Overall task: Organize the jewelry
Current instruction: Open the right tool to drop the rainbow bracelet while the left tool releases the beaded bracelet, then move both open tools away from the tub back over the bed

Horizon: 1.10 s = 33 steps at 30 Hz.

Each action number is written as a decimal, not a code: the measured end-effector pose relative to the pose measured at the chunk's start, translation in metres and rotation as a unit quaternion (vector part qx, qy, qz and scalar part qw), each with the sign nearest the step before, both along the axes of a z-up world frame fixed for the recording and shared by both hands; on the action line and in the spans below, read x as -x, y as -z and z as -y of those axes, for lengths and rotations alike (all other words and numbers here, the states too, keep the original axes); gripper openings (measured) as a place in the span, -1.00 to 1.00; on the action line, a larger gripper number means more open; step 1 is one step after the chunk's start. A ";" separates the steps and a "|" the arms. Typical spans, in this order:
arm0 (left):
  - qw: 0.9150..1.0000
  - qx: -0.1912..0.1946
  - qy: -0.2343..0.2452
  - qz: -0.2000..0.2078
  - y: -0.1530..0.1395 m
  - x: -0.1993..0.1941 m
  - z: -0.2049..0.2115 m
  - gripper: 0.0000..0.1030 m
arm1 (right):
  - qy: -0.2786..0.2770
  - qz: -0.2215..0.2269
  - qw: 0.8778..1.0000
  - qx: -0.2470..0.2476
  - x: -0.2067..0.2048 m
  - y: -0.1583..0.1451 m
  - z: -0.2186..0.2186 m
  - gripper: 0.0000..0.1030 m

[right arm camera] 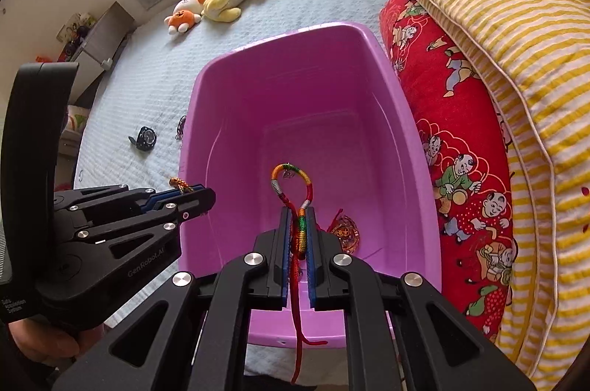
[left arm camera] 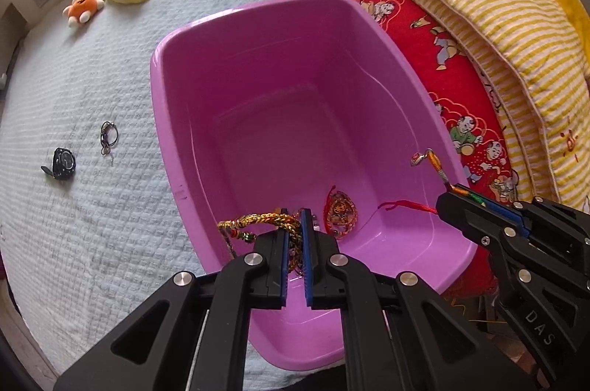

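The left gripper point(left arm camera: 295, 225) was clenched on a gold braided cord bracelet point(left arm camera: 258, 219), held over the near rim of the purple plastic tub point(left arm camera: 177, 140) on the bed point(left arm camera: 73, 206). The right gripper point(right arm camera: 298, 221) was clenched on a multicoloured wrapped cord bracelet point(right arm camera: 291, 173) above the tub interior. A red-and-gold charm point(right arm camera: 344, 232) lay on the tub floor. A black watch point(left arm camera: 63, 163) and a thin dark ring-shaped piece point(left arm camera: 108, 136) lay on the bed beside the tub.

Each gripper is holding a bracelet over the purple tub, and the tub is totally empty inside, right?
Almost. The left gripper holds a gold braided bracelet and the right gripper a rainbow cord bracelet over the purple tub, but the tub is not empty: a red and gold charm already lies on its bottom, as the left wrist view shows.
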<state>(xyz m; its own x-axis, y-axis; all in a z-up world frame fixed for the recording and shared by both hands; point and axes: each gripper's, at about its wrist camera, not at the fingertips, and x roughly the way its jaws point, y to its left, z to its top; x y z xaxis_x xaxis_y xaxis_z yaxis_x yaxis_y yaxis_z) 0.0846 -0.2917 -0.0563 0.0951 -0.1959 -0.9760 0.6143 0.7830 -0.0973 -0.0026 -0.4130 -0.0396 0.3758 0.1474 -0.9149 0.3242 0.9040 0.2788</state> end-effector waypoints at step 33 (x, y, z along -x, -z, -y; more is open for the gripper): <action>0.994 0.001 -0.067 0.089 -0.066 0.001 -0.040 0.72 | -0.043 -0.021 0.999 -0.022 -0.010 -0.015 0.007 0.25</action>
